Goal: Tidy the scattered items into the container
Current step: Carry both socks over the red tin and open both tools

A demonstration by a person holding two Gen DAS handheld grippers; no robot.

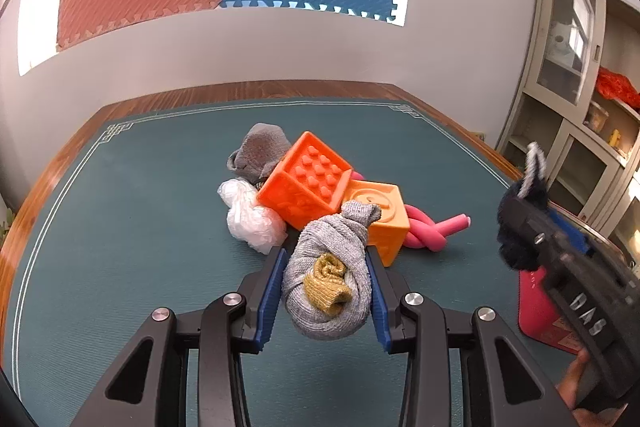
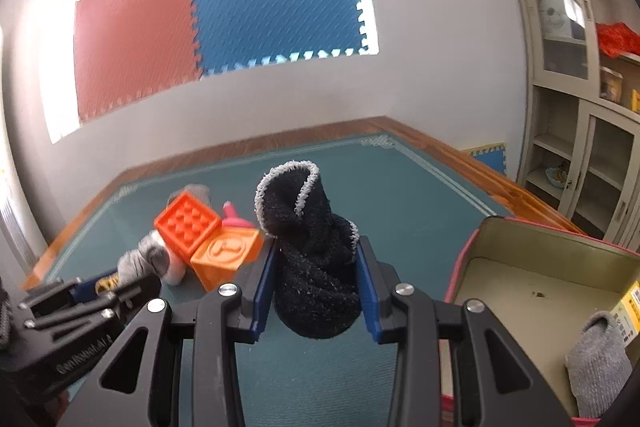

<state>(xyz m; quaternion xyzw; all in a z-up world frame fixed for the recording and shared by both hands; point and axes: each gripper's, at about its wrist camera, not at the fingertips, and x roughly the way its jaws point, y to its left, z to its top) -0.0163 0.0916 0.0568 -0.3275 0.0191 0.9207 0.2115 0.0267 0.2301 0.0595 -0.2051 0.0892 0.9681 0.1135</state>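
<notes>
The left gripper (image 1: 326,291) pinches a rolled grey sock (image 1: 328,279), long axis pointing away. The right gripper (image 2: 316,279) pinches a black sock (image 2: 312,259), cuff up, left of the tin (image 2: 540,267).

Grey sock bundle (image 1: 326,279), mustard patch, centre frame. Black sock (image 2: 314,259), white-trimmed cuff. Two orange cubes (image 1: 310,183), studded top. Pink foam tube (image 1: 430,231). Teal counter (image 1: 120,227), pale border lines.

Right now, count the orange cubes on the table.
2: a darker orange cube tilted at the pile's middle, and a lighter orange cube touching its right side. Others may be hidden behind them.
</notes>
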